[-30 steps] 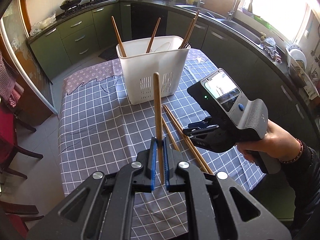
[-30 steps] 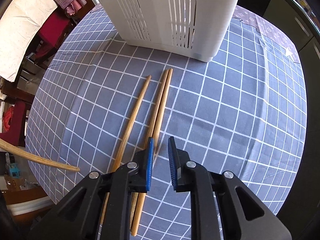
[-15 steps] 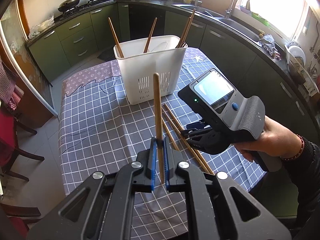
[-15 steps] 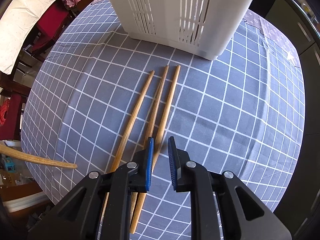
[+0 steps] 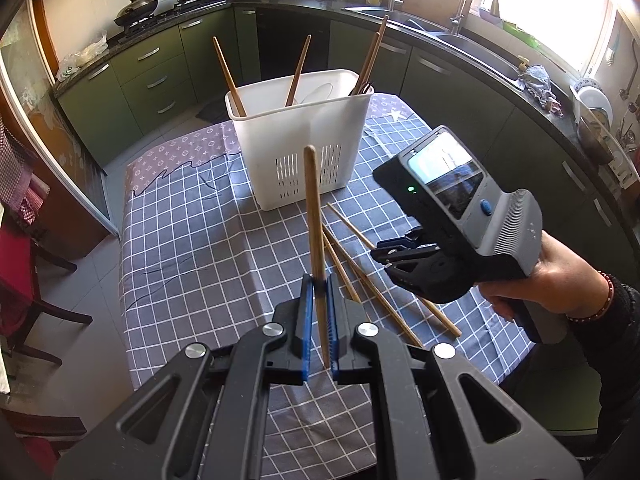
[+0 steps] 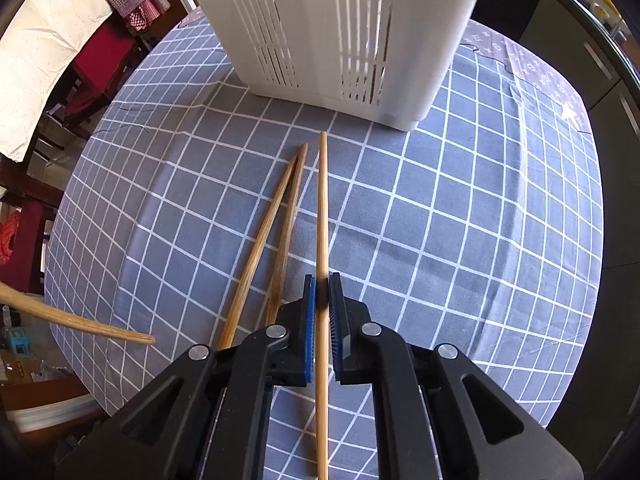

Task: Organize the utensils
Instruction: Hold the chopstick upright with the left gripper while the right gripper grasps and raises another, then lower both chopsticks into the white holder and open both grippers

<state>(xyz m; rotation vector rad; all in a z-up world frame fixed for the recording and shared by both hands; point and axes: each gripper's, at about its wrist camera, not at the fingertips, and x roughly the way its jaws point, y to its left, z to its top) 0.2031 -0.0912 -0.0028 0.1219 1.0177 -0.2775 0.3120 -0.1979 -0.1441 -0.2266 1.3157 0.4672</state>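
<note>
A white slotted utensil basket [image 5: 300, 136] stands on the checked tablecloth with several wooden chopsticks upright in it; it also shows in the right wrist view [image 6: 332, 36]. My left gripper [image 5: 318, 280] is shut on one chopstick [image 5: 314, 220], held upright above the table. My right gripper [image 6: 322, 280] is low over the cloth, its jaws closed around a chopstick [image 6: 322, 208] that points at the basket. Two more chopsticks [image 6: 276, 224] lie beside it on the left. The right gripper shows in the left wrist view [image 5: 400, 256].
The table's edges [image 5: 124, 240] drop off to the left and front. Red chairs [image 5: 16, 256] stand left of the table. Green kitchen cabinets [image 5: 160, 72] and a sink counter [image 5: 460, 40] ring the room behind.
My right gripper has moved right onto the rightmost chopstick on the cloth and closed around it. The left gripper has kept its chopstick upright, almost still.
</note>
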